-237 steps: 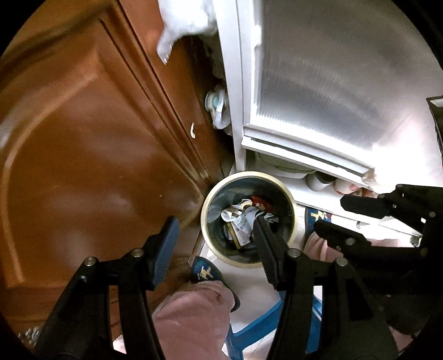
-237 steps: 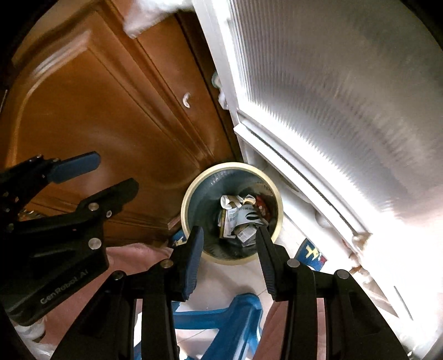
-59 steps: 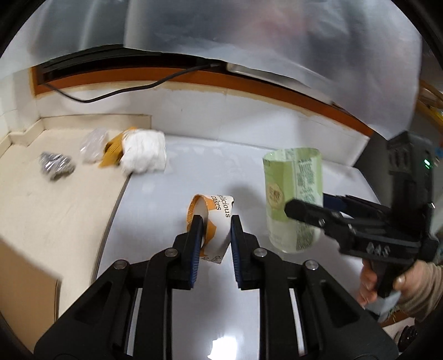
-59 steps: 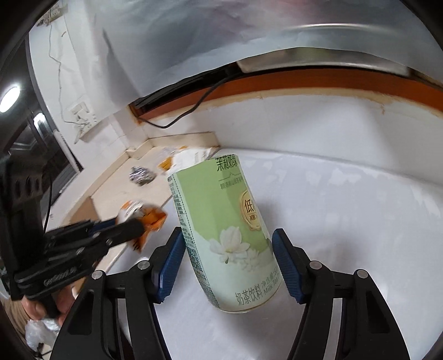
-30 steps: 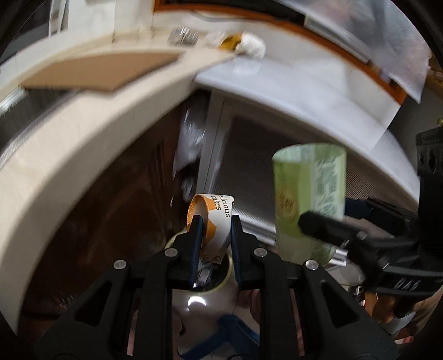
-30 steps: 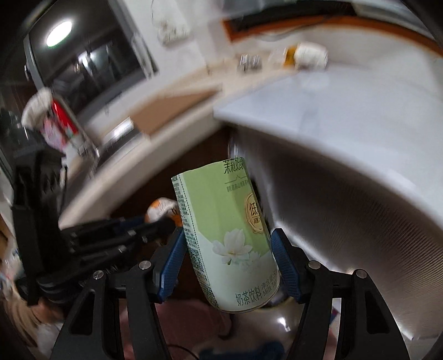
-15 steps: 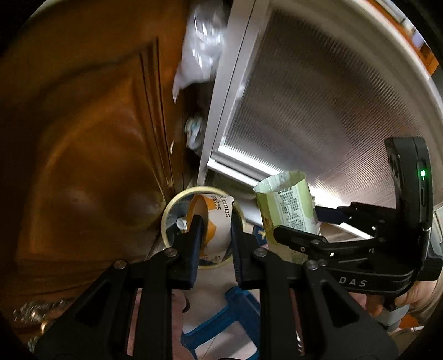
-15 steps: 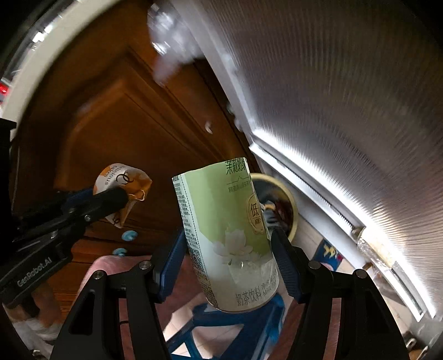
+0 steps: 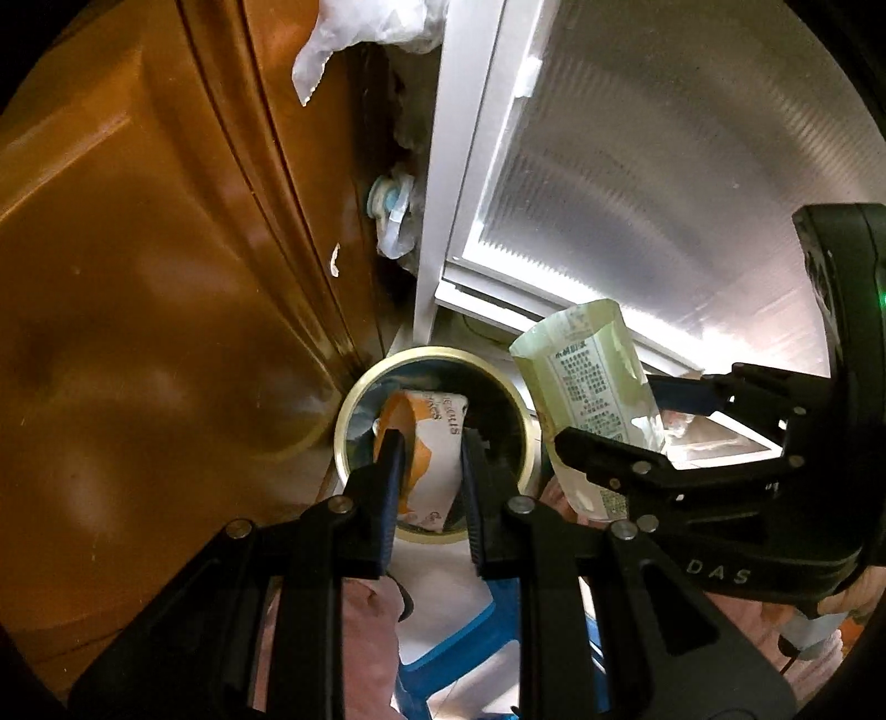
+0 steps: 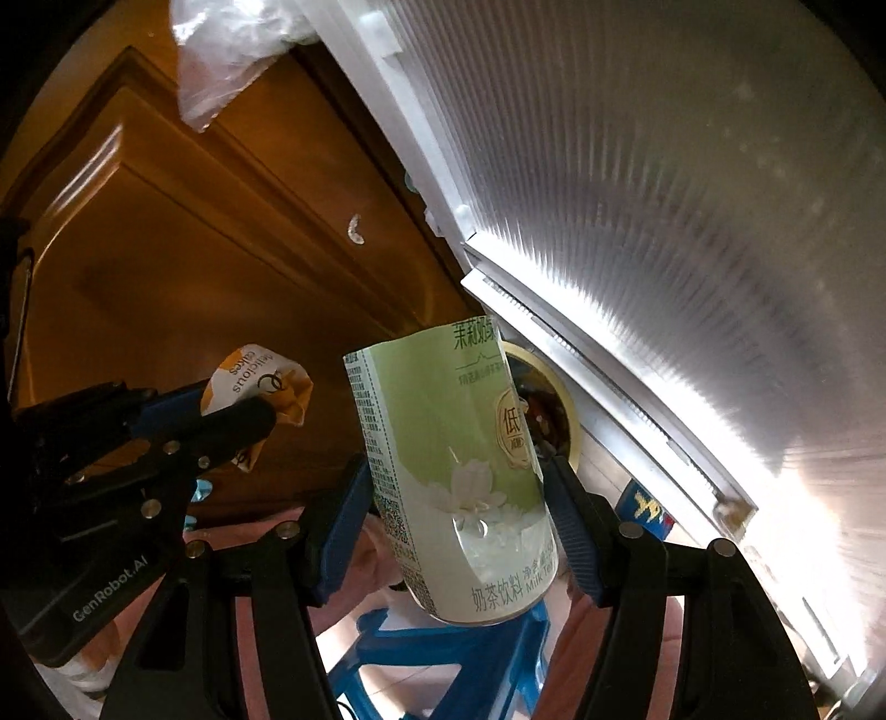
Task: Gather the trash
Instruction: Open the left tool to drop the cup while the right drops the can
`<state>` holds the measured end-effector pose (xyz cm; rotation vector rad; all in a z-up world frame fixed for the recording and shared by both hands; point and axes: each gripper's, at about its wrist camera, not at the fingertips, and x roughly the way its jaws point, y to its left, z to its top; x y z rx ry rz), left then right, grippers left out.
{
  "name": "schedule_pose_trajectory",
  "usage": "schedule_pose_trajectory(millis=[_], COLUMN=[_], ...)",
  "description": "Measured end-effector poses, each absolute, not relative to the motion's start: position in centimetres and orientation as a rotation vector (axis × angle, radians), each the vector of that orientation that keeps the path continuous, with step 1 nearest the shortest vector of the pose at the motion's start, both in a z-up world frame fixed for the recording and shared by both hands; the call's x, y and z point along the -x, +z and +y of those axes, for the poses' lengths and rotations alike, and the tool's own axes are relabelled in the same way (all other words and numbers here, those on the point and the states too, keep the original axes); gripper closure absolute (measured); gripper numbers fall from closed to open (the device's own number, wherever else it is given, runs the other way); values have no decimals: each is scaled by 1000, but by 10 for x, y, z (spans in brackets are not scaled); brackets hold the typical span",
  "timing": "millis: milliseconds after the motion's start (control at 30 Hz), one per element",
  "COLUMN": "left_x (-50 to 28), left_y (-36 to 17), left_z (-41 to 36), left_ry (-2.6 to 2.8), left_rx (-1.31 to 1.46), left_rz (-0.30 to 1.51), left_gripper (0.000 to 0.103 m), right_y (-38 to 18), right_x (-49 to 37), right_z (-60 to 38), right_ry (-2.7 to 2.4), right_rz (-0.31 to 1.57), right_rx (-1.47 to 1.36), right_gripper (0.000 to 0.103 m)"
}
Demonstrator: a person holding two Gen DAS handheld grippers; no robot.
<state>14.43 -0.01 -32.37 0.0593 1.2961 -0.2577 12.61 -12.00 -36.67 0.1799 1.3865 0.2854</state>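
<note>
Left wrist view: the left gripper point(image 9: 429, 443) points steeply down, its jaws clenched on a crumpled orange-and-white wrapper point(image 9: 429, 437) held directly over the mouth of a round bin point(image 9: 354, 399) at the centre of the frame. The bin, cream-rimmed with a dark inside, stands on a pale floor in the corner between a brown wooden cabinet door point(image 9: 166, 277) on the left and a white-framed ribbed panel point(image 9: 637, 166) at upper right. From the right edge of the frame the right gripper point(image 9: 603, 410) reaches in, a hand point(image 9: 830, 609) behind it, its jaws grasping a pale green milk tea sleeve point(image 9: 587, 387) that hangs just beside the bin's right rim. A white plastic bag point(image 9: 365, 33) hangs at the top of the frame, and a blue stool point(image 9: 454, 648) shows at the bottom centre.

Right wrist view: the green sleeve point(image 10: 454, 471), printed with a white flower, fills the centre of the frame, tilted slightly, with the blue-padded jaws of the right gripper point(image 10: 454, 515) against either side. The bin point(image 10: 559, 410) is partly hidden behind the sleeve, its rim showing just right of it below the ribbed panel point(image 10: 664, 221). At the left of the frame the left gripper point(image 10: 243, 410) holds the wrapper point(image 10: 260, 382) in front of the wooden cabinet door point(image 10: 194, 277).
</note>
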Motion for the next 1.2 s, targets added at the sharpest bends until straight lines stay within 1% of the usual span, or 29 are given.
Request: schedule_pose_trajectory(millis=[100, 167, 200, 267, 367, 467, 800, 1000, 1200], left_x=[-151, -153, -153, -154, -153, -153, -145, -130, -110], left_y=[-330, -332, -331, -332, -331, -331, -315, -297, -287], left_z=[1, 2, 3, 5, 5, 5, -1, -4, 0], left_ry=[-246, -238, -236, -236, -232, -229, -234, -236, -228], left_rx=[-65, -72, -73, -75, -88, -88, -91, -96, -97], left_rz=[1307, 1314, 1313, 1313, 1309, 1317, 1286, 1264, 1282], left_gripper=[82, 66, 62, 49, 41, 39, 39, 39, 39], right_y=[-372, -375, -376, -379, -383, -383, -362, -345, -334], right_x=[-132, -132, -133, -133, -135, -133, -118, -102, -83], right_z=[-121, -124, -126, -129, -133, -135, -132, -132, -129], right_ry=[284, 277, 271, 267, 265, 265, 252, 240, 222], right_rz=[1380, 1380, 1383, 1388, 1391, 1386, 1344, 1325, 1327], right_rx=[-181, -178, -180, -198, -215, -211, -160, -151, -135], right_gripper=[37, 37, 36, 36, 35, 35, 35, 35, 35])
